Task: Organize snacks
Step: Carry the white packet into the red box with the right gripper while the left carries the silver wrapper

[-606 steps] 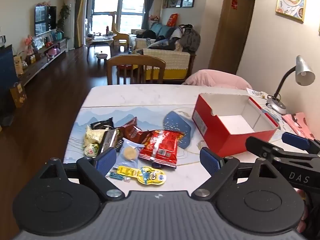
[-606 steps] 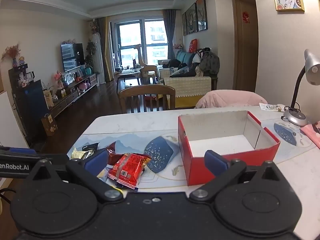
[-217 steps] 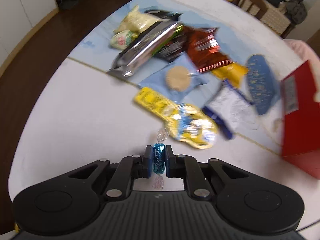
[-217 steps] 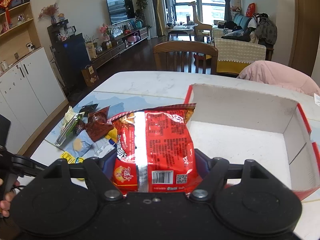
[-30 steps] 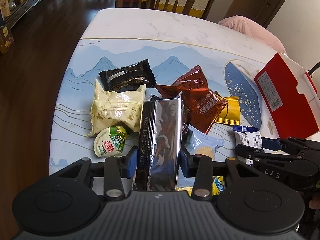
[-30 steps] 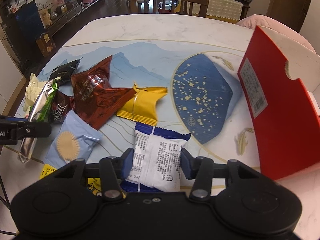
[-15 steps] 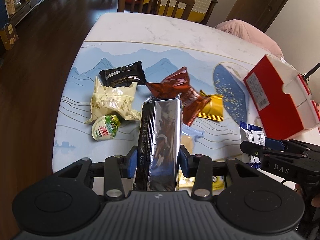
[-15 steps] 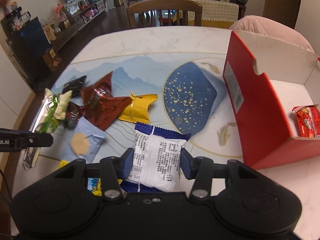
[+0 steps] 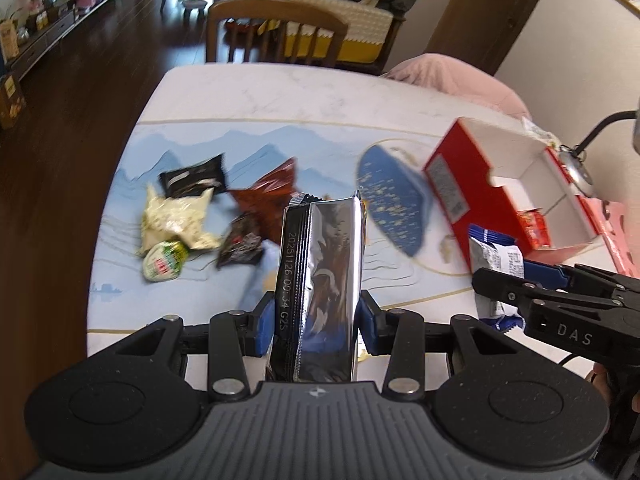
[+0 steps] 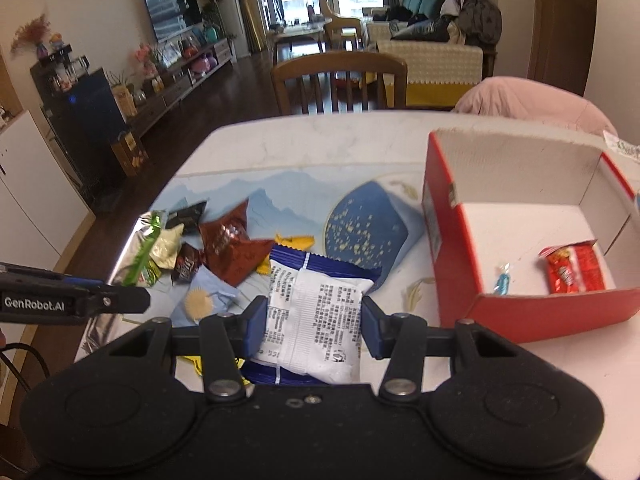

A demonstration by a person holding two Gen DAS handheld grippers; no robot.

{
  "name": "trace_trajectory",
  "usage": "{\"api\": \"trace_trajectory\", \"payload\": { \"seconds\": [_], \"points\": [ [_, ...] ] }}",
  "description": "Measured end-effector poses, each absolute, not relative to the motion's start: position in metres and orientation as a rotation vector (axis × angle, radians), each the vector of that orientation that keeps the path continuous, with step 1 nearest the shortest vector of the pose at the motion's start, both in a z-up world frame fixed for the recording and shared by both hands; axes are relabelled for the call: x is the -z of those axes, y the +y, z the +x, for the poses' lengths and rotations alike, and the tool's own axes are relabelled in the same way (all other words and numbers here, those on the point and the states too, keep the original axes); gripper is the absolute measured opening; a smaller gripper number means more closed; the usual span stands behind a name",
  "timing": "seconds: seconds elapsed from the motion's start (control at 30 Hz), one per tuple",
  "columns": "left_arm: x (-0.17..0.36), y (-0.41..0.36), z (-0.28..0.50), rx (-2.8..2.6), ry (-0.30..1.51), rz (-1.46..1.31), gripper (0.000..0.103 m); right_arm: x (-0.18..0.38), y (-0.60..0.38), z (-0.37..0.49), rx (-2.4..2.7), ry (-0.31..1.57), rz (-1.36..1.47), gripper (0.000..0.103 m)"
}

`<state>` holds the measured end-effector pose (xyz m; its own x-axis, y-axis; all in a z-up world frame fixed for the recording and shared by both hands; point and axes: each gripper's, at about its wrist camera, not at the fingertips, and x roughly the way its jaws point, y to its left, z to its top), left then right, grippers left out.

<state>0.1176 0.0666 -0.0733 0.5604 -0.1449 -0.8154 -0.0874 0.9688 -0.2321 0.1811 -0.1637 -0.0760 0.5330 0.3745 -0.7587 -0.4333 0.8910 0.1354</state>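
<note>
snacks were split between both grips: the left gripper [image 9: 316, 322] clamped a silver foil packet [image 9: 320, 280] above the table [image 9: 260, 92], and the right gripper [image 10: 312, 326] pinched a white and blue packet [image 10: 316, 312] just beside the red box [image 10: 448, 280]. a red packet [image 10: 572, 270] and blue candy [image 10: 502, 280] lay inside; other packs lay loose on the mat.

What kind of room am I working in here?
Most likely a home's open living and dining room: a marble-look dining table with a wooden chair, a wall TV over a low cabinet, and a sofa near big windows.
</note>
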Motion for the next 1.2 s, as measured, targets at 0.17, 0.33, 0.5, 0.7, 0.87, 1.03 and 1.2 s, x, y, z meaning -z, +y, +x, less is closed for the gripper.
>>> {"api": "trace_trajectory", "payload": {
  "seconds": [0.17, 0.33, 0.5, 0.7, 0.87, 1.03, 1.2],
  "points": [
    [0.053, 0.036, 0.119, 0.065, 0.932, -0.235, 0.041, 0.062, -0.182, 0.179, -0.481, 0.851, -0.058, 0.048],
    [0.041, 0.003, 0.123, 0.101, 0.911, -0.205, 0.041, 0.055, -0.202, 0.179, -0.469, 0.829, -0.047, 0.048],
    [0.033, -0.028, 0.13, 0.123, 0.898, -0.177, 0.041, 0.048, -0.224, 0.186, -0.458, 0.809, -0.041, 0.048],
    [0.027, -0.066, 0.142, 0.15, 0.893, -0.149, 0.041, 0.044, -0.253, 0.197, -0.439, 0.789, -0.044, 0.048],
    [0.026, -0.095, 0.156, 0.166, 0.897, -0.129, 0.041, 0.043, -0.275, 0.207, -0.432, 0.784, -0.045, 0.048],
    [0.029, -0.125, 0.172, 0.174, 0.906, -0.111, 0.041, 0.043, -0.294, 0.218, -0.441, 0.779, -0.064, 0.048],
    [0.033, -0.153, 0.189, 0.178, 0.914, -0.093, 0.041, 0.045, -0.324, 0.234, -0.43, 0.789, -0.062, 0.048]
  ]
}}
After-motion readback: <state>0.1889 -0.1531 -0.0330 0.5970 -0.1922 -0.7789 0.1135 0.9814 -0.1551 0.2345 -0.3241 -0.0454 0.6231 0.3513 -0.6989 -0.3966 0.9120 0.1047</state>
